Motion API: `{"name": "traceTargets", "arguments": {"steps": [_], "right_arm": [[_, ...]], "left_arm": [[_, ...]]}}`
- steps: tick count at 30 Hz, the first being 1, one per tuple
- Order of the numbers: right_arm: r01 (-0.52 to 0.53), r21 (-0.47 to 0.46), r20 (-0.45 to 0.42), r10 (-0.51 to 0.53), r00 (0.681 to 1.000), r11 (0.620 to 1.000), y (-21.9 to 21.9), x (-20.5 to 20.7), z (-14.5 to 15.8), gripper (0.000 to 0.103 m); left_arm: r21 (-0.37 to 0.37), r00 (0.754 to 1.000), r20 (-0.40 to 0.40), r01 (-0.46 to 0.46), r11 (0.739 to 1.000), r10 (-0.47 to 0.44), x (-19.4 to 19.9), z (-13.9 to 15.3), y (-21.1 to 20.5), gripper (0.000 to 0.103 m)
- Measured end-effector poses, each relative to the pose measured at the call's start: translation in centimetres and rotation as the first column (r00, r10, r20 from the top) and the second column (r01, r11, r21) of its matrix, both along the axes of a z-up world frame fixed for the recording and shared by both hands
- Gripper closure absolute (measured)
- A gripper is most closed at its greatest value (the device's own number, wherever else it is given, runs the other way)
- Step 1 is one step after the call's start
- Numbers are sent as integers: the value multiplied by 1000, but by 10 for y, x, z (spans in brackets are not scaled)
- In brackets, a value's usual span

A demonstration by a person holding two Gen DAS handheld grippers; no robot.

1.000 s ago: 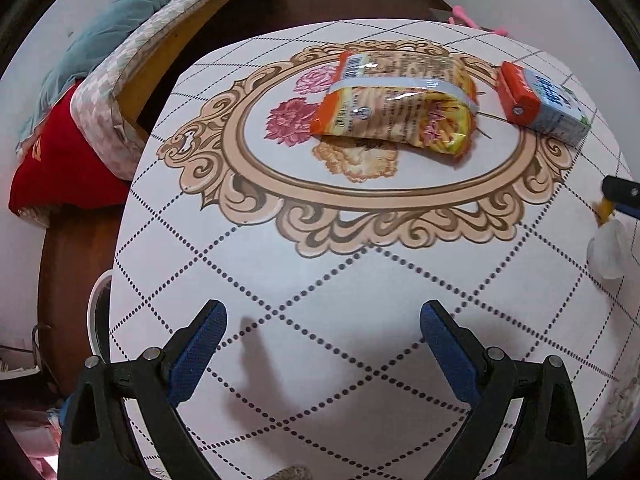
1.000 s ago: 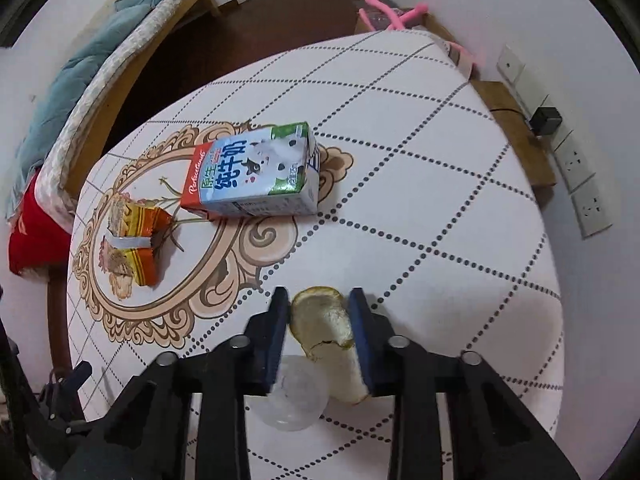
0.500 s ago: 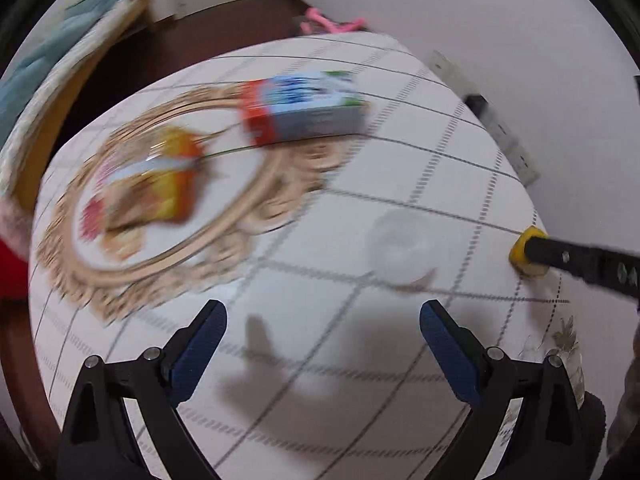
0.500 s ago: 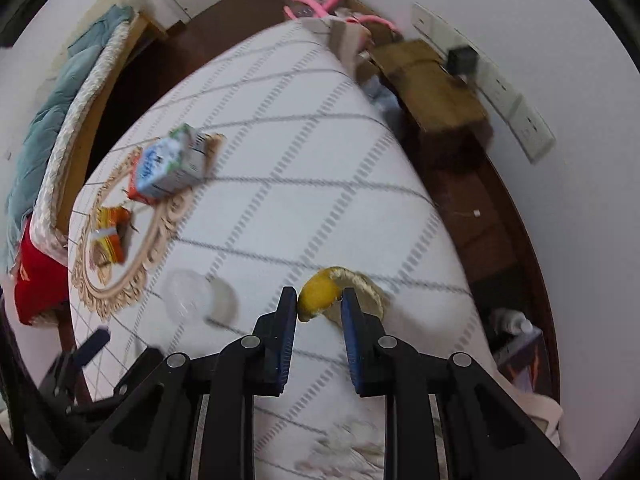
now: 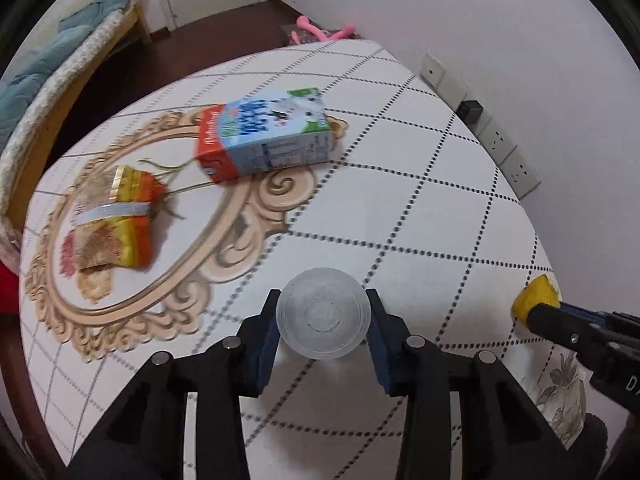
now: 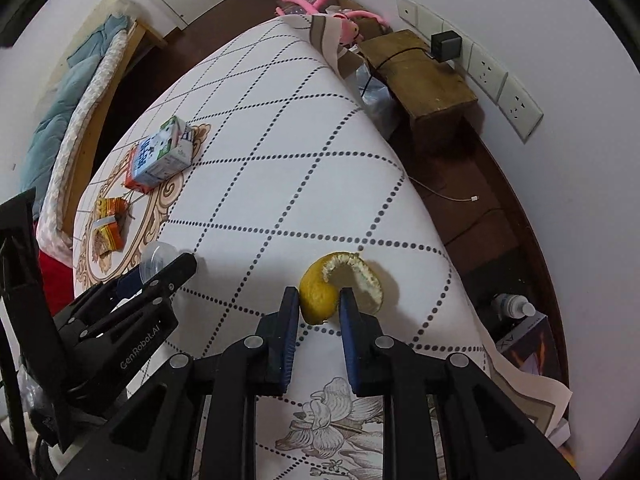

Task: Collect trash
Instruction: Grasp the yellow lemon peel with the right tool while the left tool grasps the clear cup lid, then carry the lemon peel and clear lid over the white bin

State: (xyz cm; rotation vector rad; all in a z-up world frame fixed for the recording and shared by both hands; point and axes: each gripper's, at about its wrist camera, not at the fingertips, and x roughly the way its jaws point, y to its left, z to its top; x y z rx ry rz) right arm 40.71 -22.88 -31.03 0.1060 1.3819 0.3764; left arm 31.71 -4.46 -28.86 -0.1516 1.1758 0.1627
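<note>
Left gripper (image 5: 322, 322): jaws have just been closing; the blue pads now pinch the round clear plastic cup (image 5: 323, 314) at the table's near end.
Right gripper (image 6: 319, 308): clamped on the curled yellow citrus peel (image 6: 326, 286), near the table's right edge.
Left to collect: blue-and-red milk carton (image 5: 264, 138) lying on its side and orange snack wrapper (image 5: 110, 220), both mid-table on the patterned white tablecloth (image 5: 420, 208).
Bin: none visible.
Progress: early, I judge; two pieces gripped, none binned.

Snack packet (image 5: 110, 224) blurred, print unreadable; milk carton (image 5: 264, 140) lettering smeared.
</note>
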Motion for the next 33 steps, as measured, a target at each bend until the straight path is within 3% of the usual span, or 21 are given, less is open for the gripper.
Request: {"name": "traceTargets", "arguments": {"steps": [10, 19, 26, 33], "right_arm": [[-73, 35, 46, 72, 996, 997, 25, -27, 33, 83], [-236, 126, 109, 223, 969, 963, 88, -89, 86, 83], [-396, 220, 158, 368, 916, 892, 170, -154, 125, 84], [-570, 280, 188, 538, 822, 773, 282, -228, 154, 83]], "left_arm": [[81, 992, 100, -91, 993, 83, -68, 48, 28, 67], [96, 962, 162, -236, 967, 219, -171, 109, 102, 67], [130, 907, 217, -394, 910, 361, -260, 151, 182, 67], [135, 835, 245, -533, 835, 493, -337, 164, 254, 67]]}}
